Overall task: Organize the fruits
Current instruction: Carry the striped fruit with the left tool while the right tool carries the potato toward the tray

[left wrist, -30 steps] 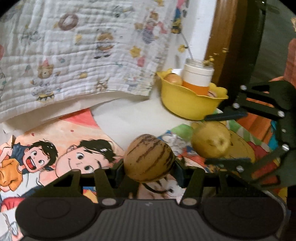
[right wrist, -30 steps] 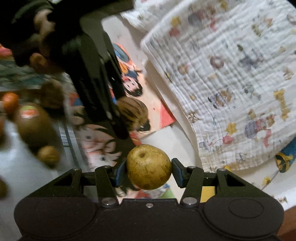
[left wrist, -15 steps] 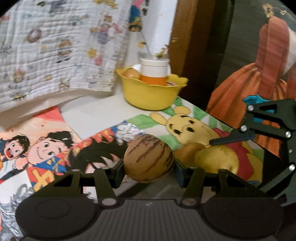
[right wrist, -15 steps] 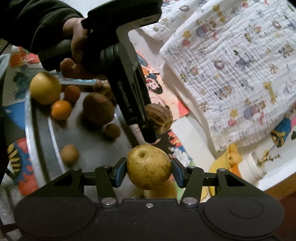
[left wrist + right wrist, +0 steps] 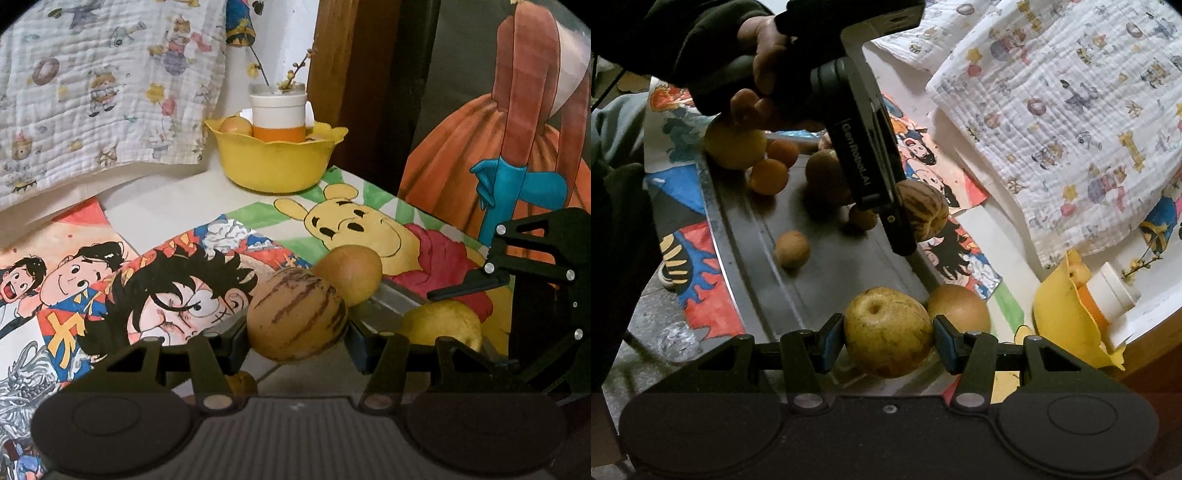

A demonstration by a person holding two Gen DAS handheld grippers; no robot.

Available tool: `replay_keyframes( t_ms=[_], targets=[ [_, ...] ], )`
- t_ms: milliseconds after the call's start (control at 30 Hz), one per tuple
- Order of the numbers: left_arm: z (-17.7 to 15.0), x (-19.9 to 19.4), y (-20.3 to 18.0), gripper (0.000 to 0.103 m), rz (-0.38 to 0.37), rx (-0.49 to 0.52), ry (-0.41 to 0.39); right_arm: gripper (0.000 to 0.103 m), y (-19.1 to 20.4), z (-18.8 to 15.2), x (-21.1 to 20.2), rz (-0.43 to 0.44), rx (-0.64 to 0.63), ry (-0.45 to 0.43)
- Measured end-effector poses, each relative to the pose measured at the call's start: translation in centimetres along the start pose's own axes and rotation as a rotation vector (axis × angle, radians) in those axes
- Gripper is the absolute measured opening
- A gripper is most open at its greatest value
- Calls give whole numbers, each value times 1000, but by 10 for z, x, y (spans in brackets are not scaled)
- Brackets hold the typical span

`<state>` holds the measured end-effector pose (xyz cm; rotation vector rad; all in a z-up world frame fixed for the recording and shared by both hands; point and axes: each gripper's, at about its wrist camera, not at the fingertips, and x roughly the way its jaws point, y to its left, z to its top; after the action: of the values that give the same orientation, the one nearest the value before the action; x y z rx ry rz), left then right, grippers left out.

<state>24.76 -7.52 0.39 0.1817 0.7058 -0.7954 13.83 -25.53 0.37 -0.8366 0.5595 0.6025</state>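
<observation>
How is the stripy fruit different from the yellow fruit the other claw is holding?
The stripy fruit is tan with dark brown streaks; the yellow fruit is plain yellow-green with small brown marks. The yellow fruit shows a dimple on top, while the stripy fruit shows a puckered end in the right wrist view. The left gripper holds the stripy one, the right gripper the yellow one. Both are roundish and pinched between pads.

Both views are dim and warm-toned, with strong fisheye bending and black vignetted corners at the edges. Beyond the jaws the white quilted cloth (image 5: 103,92) is the brightest area, softly lit without glare. The metal tray (image 5: 820,266) ahead of the right jaws carries faint fruit shadows, and detail is slightly soft and grainy.
</observation>
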Motion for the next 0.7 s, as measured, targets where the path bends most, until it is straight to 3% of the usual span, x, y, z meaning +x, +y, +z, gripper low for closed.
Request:
replay_keyframes(
  t_ms=[700],
  targets=[
    [-6,6,-10,59,29,53,92,54,1,-9,-1,4,43,-32]
  ],
)
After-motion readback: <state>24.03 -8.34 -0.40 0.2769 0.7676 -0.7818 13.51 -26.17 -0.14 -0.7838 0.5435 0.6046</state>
